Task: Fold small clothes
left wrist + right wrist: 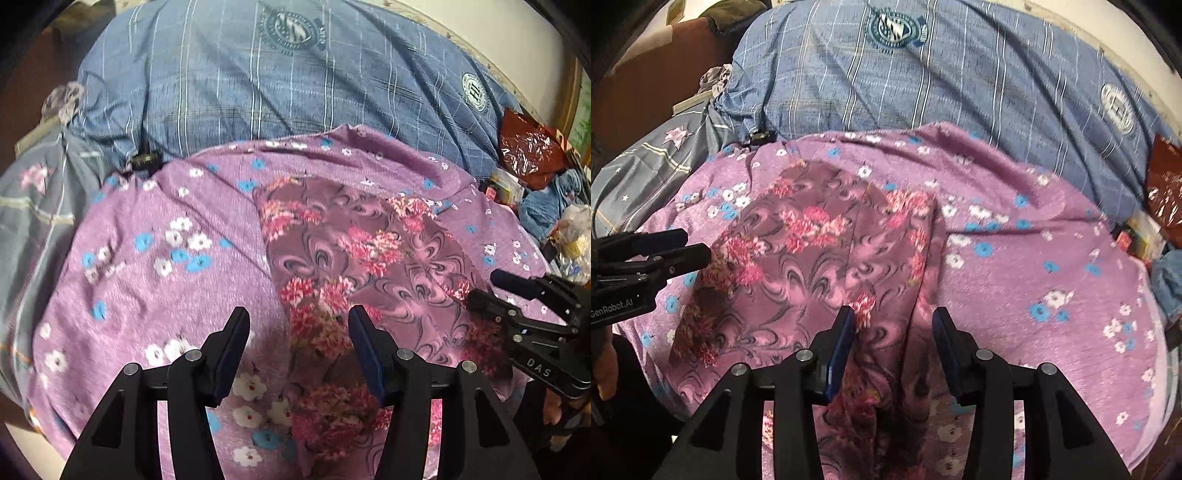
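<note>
Floral garment [369, 258], mauve with pink blossoms, is lying flat on the purple flowered sheet [147, 258], which is covering the bed. Blue plaid duvet [258, 92] is bunching up just beyond the sheet. Left gripper [299, 325] is hovering over the garment's left edge, jaws standing apart, nothing between them. Right gripper [894, 325] is hanging over the garment's right side, jaws likewise parted and holding nothing; a fold of cloth is lying below them, though blur is making contact hard to judge. Red plastic bag [528, 147] is sitting to the garment's far right.
</note>
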`<action>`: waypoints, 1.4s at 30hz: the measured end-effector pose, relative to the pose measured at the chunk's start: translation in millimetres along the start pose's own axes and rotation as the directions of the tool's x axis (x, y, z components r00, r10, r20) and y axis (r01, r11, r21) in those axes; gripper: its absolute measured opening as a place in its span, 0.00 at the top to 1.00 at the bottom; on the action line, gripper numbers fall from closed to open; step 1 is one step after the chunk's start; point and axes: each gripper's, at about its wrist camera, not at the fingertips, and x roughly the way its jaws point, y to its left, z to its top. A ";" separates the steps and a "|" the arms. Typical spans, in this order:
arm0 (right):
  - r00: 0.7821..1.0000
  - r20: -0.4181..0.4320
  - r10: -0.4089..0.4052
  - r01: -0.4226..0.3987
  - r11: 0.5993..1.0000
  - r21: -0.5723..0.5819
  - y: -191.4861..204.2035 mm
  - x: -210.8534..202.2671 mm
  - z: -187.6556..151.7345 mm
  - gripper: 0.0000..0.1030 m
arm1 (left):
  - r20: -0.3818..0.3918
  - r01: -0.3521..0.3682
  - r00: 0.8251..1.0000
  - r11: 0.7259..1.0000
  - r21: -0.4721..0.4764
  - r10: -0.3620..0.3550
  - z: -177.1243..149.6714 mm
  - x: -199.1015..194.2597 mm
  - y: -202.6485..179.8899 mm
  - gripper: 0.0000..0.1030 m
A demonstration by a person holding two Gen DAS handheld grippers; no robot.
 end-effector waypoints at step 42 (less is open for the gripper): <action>0.978 -0.091 0.189 -0.179 0.978 0.110 -3.7 4.4 -23.6 0.73 | -0.134 -0.033 0.990 0.991 0.130 0.050 -19.3 35.4 -18.9 0.36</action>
